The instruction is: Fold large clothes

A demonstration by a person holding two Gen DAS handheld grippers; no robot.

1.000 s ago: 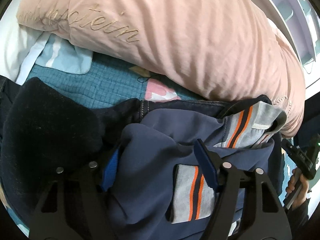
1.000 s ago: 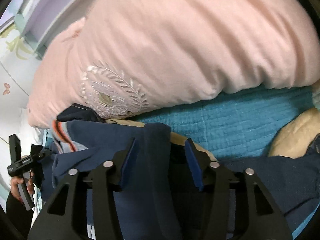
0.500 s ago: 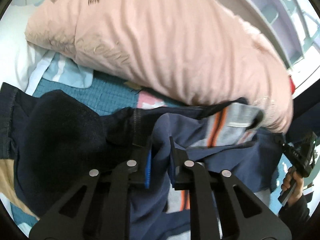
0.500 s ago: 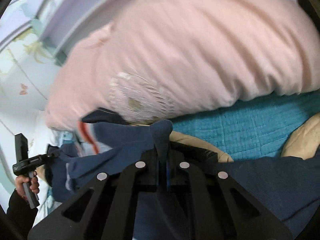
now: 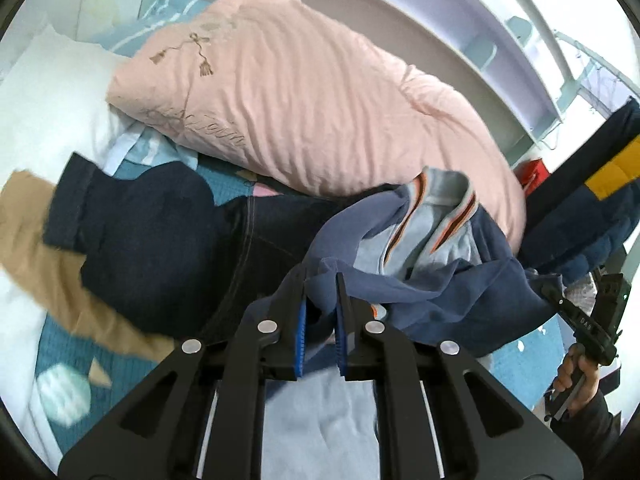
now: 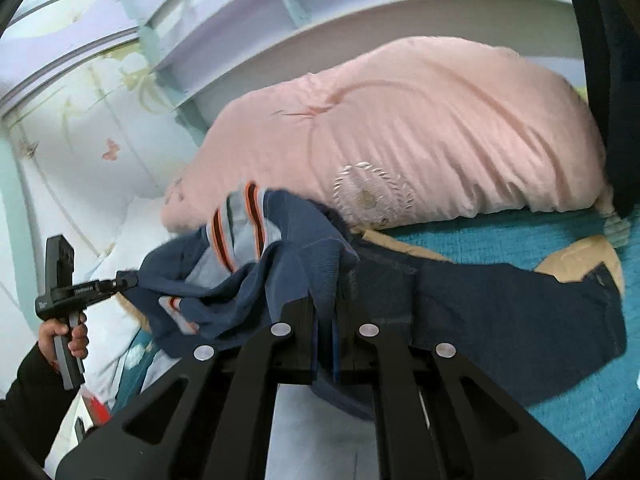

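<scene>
**Both grippers pinch the blue garment above the bed**

Left wrist view: the left gripper (image 5: 321, 280) has its jaws drawn close together, with a fold of the blue garment (image 5: 420, 280) nipped between the blue pads (image 5: 301, 332). From the pinch the cloth rises and spreads to the right, showing a pale grey lining and cuffs with orange and dark stripes (image 5: 452, 224). At the right edge the right gripper (image 5: 554, 298) appears, held in a hand (image 5: 576, 376), its tip at the garment's far end. Dark jeans (image 5: 168, 232) lie to the left on the teal quilt (image 5: 60, 356), partly over a tan cloth (image 5: 36, 232). A big pink duvet (image 5: 304, 96) is heaped behind, touching the garment's striped edge. A white pillow (image 5: 44, 92) sits at far left, and pale shelving (image 5: 500, 40) runs along the top. A dark jacket with a yellow patch (image 5: 608, 176) hangs at the right.

Right wrist view: the right gripper (image 6: 325, 308) is pressed nearly closed on another fold of the same garment (image 6: 248, 280), which sags leftward to the left gripper (image 6: 120, 280), held in a hand (image 6: 64, 336) and clamped on its end. The striped cuffs (image 6: 244, 224) bunch up between the two. Beneath and to the right lie the jeans (image 6: 500, 312) on the quilt (image 6: 520, 236), with the tan cloth (image 6: 580, 252) showing behind them. The duvet (image 6: 420, 132) fills the background under the shelving (image 6: 320, 32).
</scene>
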